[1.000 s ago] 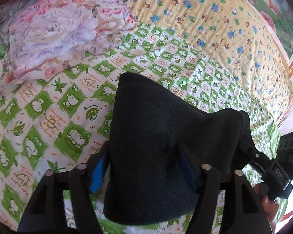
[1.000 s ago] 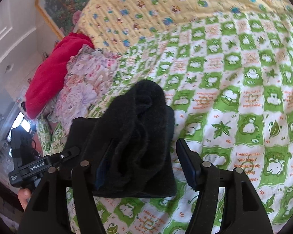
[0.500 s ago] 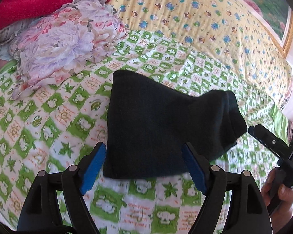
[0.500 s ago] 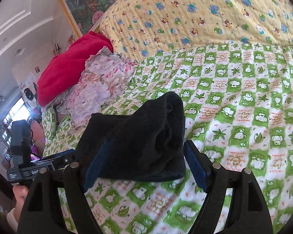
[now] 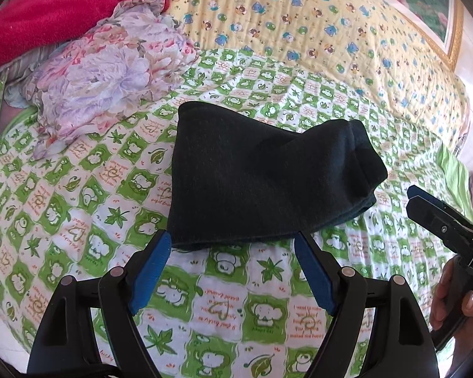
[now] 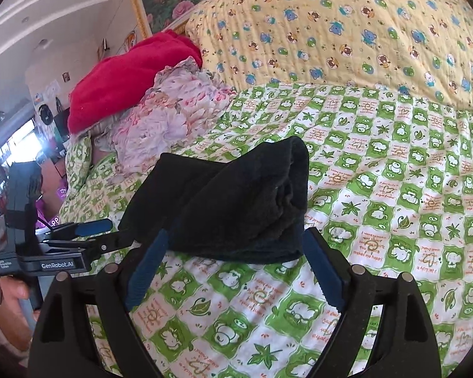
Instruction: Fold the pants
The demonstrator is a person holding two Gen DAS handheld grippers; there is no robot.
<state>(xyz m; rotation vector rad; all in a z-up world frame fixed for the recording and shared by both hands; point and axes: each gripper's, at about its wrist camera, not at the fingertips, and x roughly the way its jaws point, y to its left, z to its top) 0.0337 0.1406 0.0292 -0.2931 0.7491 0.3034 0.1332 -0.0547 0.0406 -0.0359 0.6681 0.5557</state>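
One pair of pants point(image 5: 261, 186), dark navy-black fleece with a napped, matte surface, folded into a thick wedge-shaped bundle; it lies at frame centre in both views on the quilt point(image 5: 78, 208), its rolled, layered end toward the right in the left wrist view and facing the camera in the right wrist view point(image 6: 236, 208).

Two grippers, black plastic frames with blue ribbed pads. Left gripper point(image 5: 233, 271): jaws spread wide, holding nothing, tips just at the near edge of the pants. Right gripper point(image 6: 236, 267): likewise wide apart and empty, tips beside the bundle's near edge. Each shows in the other's view, at the right edge point(image 5: 441, 220) and lower left point(image 6: 78, 245).

One quilt, stitched cotton, green-and-white checks with elephants, leaves and orange script. One yellow blanket point(image 5: 299, 25), quilted, printed with small bears, upper frame. One floral cloth point(image 5: 110, 75), thin and crumpled, upper left. One red fleece point(image 5: 63, 6), above it.

Change since a second ago: both grippers then clamped the raised pants; both have since released, drawn back, and the pants rest flat.
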